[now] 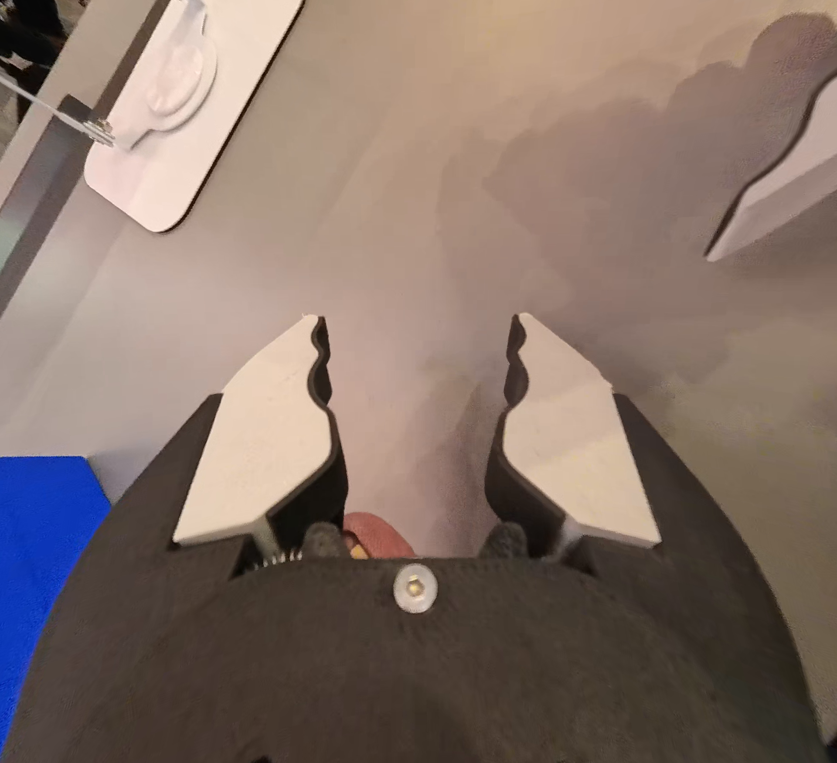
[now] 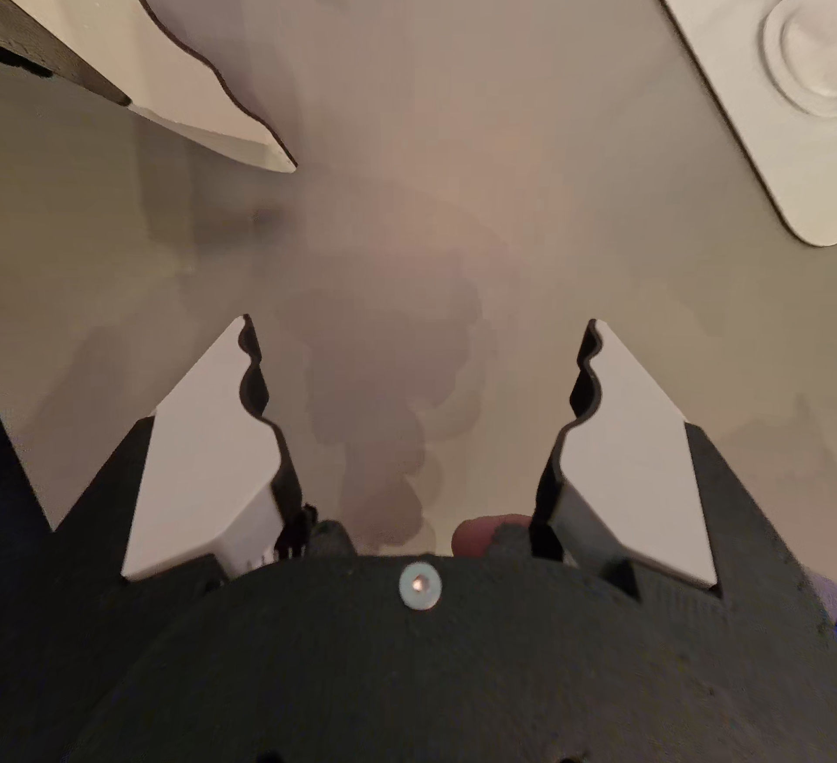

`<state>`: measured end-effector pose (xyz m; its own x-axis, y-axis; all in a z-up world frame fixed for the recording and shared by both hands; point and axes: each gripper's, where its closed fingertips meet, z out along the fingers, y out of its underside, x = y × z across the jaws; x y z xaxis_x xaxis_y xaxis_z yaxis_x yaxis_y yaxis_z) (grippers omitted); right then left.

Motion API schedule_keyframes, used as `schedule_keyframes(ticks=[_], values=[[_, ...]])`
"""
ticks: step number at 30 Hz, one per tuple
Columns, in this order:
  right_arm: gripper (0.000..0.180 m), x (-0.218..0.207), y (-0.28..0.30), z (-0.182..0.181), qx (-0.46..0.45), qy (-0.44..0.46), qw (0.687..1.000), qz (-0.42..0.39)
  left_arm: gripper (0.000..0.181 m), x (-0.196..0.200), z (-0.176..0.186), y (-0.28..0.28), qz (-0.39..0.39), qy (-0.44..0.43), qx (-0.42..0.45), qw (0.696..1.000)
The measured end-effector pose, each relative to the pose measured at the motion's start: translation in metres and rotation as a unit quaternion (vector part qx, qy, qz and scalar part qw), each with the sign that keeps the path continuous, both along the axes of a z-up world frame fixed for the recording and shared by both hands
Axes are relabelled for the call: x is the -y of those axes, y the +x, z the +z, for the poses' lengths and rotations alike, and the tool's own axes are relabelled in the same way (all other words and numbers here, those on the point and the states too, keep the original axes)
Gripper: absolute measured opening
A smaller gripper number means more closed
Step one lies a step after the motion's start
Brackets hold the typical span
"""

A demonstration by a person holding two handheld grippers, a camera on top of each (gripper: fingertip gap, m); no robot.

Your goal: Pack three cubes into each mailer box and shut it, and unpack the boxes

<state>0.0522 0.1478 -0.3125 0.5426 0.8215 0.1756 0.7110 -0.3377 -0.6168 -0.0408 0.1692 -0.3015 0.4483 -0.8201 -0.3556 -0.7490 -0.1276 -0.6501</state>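
My left gripper (image 1: 417,321) is open and empty, pointing down over the bare grey table (image 1: 407,152). A blue cube (image 1: 40,560) shows only in part at the left edge of the left wrist view, beside the gripper's body. My right gripper (image 2: 419,322) is open wider, also empty, over the grey table (image 2: 407,197). The right gripper's fingers (image 1: 779,161) reach into the left wrist view at upper right, and the left gripper's fingers (image 2: 136,62) reach into the right wrist view at upper left. No mailer box is in view.
A white stand base with rounded corners (image 1: 194,89) lies on the table at upper left of the left wrist view, near the table's edge (image 1: 27,206). A similar white base (image 2: 743,75) lies at upper right of the right wrist view.
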Motion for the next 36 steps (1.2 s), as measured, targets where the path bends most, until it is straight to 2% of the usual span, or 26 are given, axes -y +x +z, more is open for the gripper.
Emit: schedule_keyframes(ticks=[19, 28, 33, 36], values=[[0.145, 0.002, 0.004, -0.024, -0.007, -0.036, 0.999, -0.010, 0.081, 0.003, -0.020, 0.002, 0.005, -0.030, -0.018, 0.999], [0.149, 0.013, -0.004, -0.033, -0.029, -0.086, 0.996, -0.006, 0.078, 0.013, -0.030, 0.004, 0.013, -0.117, 0.022, 0.993], [0.152, 0.013, -0.004, -0.034, -0.032, -0.085, 0.996, -0.007, 0.086, 0.013, -0.031, 0.005, 0.015, -0.123, 0.028, 0.992], [0.156, 0.015, -0.005, -0.035, -0.032, -0.087, 0.996, 0.000, 0.091, 0.019, -0.035, 0.008, 0.021, -0.163, 0.044, 0.985]])
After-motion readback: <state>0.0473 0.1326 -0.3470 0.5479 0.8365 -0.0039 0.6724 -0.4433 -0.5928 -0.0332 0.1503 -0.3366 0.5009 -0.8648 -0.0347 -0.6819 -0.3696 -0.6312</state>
